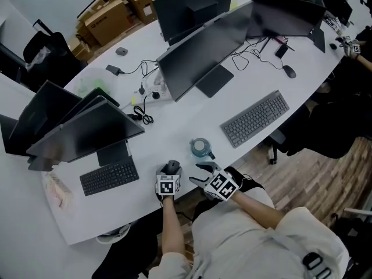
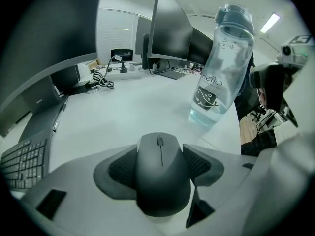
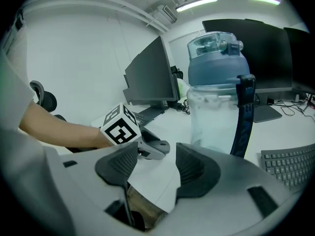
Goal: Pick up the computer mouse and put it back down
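Mouse (image 1: 172, 166), dark grey, sits at the near edge of the white table (image 1: 174, 129), gripped by the left gripper (image 2: 160, 165). Left gripper view: both ribbed pads (image 2: 122, 168) lie against the mouse's left and right sides, jaws closed to its width. Its scroll wheel points toward the far side. No view shows whether its underside rests on the table or hangs just clear. Right gripper (image 3: 156, 167) is just right of the left one, at the table's near edge, aimed left at it. Its jaws stand wide apart with nothing between them; only the table edge and the floor below show in the gap. Its view takes in the left gripper's marker cube (image 3: 120, 127) and the forearm behind it. Bottle (image 1: 200, 148), clear with a blue lid, a dark strap and some water at the bottom, stands upright just far-right of the mouse, apart from both grippers. Grey keyboard (image 1: 256, 119) lies further right and far. Black keyboard (image 1: 109, 176) lies left of the mouse, in front of a dark monitor (image 1: 87, 129). More monitors line the far side, with cables among them.
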Demonstrator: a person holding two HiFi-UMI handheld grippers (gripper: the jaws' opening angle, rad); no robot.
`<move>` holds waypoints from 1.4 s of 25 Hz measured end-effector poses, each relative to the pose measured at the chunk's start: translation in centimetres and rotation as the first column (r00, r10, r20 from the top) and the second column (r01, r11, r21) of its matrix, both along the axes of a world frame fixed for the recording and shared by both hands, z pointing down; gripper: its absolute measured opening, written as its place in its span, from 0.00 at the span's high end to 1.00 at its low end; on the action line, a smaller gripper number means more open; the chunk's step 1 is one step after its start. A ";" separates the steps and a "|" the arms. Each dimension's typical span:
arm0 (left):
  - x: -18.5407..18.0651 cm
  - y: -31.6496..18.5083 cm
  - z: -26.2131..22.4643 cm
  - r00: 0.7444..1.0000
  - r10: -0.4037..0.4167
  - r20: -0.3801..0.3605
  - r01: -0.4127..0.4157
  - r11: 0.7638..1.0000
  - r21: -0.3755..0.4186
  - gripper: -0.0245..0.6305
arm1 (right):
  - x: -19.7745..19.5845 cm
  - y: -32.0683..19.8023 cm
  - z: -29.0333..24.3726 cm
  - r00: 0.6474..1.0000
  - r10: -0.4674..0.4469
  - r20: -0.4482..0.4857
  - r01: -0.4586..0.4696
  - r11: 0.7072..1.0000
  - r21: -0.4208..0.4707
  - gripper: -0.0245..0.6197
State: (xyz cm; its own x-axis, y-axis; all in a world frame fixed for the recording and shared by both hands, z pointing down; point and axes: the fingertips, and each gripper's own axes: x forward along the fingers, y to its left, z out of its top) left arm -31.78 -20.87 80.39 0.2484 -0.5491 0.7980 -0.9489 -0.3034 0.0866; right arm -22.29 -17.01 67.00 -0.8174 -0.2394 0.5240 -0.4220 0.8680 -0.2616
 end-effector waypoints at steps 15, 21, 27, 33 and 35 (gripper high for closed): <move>-0.1 0.4 -4.8 0.999 -0.024 -0.040 0.029 0.991 0.128 0.53 | -0.9 1.0 -0.4 0.999 -0.028 0.017 0.028 1.000 -0.005 0.58; -0.9 0.5 -7.9 0.996 -0.060 -0.066 0.073 0.974 0.213 0.53 | -1.3 0.9 -0.7 0.999 -0.032 0.016 0.032 0.999 0.014 0.59; -1.3 1.0 -11.1 0.990 -0.097 -0.101 0.122 0.948 0.293 0.53 | -1.9 1.0 -1.1 0.999 -0.031 0.028 0.030 0.999 0.031 0.60; -1.9 1.7 -15.2 0.982 -0.126 -0.138 0.170 0.907 0.385 0.53 | -2.6 1.2 -1.6 0.999 -0.020 0.047 0.018 0.999 0.049 0.61; -2.1 2.1 -16.6 0.980 -0.129 -0.149 0.180 0.893 0.413 0.53 | -2.8 1.2 -1.7 0.999 -0.018 0.051 0.015 0.998 0.053 0.61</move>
State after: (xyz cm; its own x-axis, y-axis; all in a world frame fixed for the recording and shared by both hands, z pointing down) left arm -33.85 -18.78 63.83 0.2078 -0.8669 0.4530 -0.9782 -0.1857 0.0934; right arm -25.12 -15.81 65.31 -0.8468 -0.2516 0.4686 -0.3946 0.8879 -0.2364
